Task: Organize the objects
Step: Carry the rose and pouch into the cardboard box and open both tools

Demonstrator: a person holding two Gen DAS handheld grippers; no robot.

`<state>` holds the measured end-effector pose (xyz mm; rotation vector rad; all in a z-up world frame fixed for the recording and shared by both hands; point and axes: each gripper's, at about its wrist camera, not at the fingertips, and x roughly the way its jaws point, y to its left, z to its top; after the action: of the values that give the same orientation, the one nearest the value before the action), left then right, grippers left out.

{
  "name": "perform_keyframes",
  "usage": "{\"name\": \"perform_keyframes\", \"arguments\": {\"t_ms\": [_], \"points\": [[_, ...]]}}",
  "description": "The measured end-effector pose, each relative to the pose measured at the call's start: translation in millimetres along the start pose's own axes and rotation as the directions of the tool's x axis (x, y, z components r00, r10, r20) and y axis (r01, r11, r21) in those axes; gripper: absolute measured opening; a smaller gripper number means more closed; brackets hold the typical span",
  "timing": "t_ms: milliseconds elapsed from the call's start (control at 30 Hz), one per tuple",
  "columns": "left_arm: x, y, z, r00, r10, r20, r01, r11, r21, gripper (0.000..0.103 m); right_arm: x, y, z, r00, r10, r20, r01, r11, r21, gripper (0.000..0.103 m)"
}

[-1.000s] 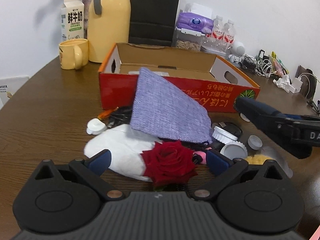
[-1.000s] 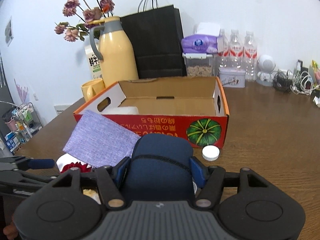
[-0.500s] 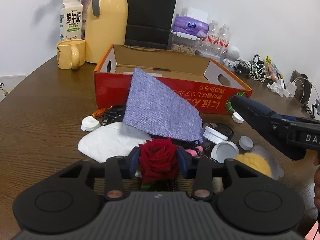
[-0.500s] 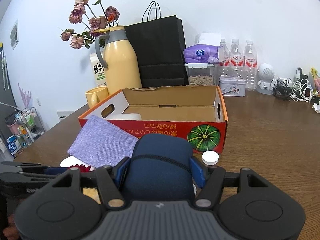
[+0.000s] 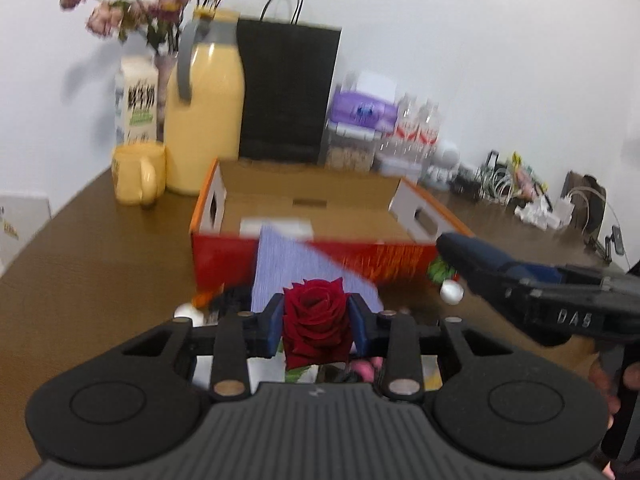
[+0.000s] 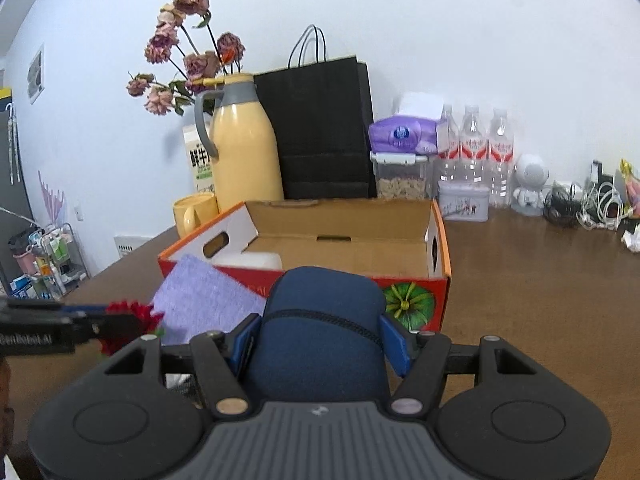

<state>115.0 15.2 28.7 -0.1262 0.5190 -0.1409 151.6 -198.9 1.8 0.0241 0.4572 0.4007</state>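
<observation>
In front of the red box, your left tool has just closed on the red rose and pinches it. Lift it gently over the wall. Your right tool hugs the blue pouch; keep clear.

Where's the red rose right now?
The red rose is clamped in the left hand-held gripper, low in the left wrist view, just in front of the purple woven cloth and red cardboard box.
</observation>
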Motion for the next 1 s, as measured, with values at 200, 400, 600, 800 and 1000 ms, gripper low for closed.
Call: {"name": "perform_keyframes", "arguments": {"t_ms": [200, 400, 600, 800, 1000], "points": [[20.9, -13.8, 38.4, 0.998, -0.019, 0.058, 0.018, 1.0, 0.024, 0.035, 10.2, 0.7, 22.9, 0.998, -0.008, 0.069, 0.009, 1.0, -0.024, 0.063], [65.0, -26.4, 76.3, 0.997, -0.026, 0.07, 0.024, 0.999, 0.022, 0.035, 40.0, -4.5, 55.4, 0.99, -0.048, 0.132, 0.056, 0.997, -0.06, 0.063], [129.6, -30.2, 98.1, 1.0, 0.006, 0.029, -0.006, 1.0, -0.002, 0.035, 92.6, -20.6, 78.6, 0.981, -0.119, 0.15, 0.136, 0.985, -0.107, 0.063], [183.1, -24.9, 100.7, 0.999, 0.023, -0.032, -0.024, 0.999, -0.033, 0.035, 155.4, -34.4, 83.6, 0.981, -0.173, 0.094, 0.184, 0.974, -0.13, 0.063], [211.0, -20.9, 83.1, 0.991, 0.007, -0.131, -0.009, 1.0, -0.016, 0.035, 179.3, -49.2, 67.7, 0.982, -0.186, 0.01, 0.186, 0.976, -0.116, 0.063]]}}
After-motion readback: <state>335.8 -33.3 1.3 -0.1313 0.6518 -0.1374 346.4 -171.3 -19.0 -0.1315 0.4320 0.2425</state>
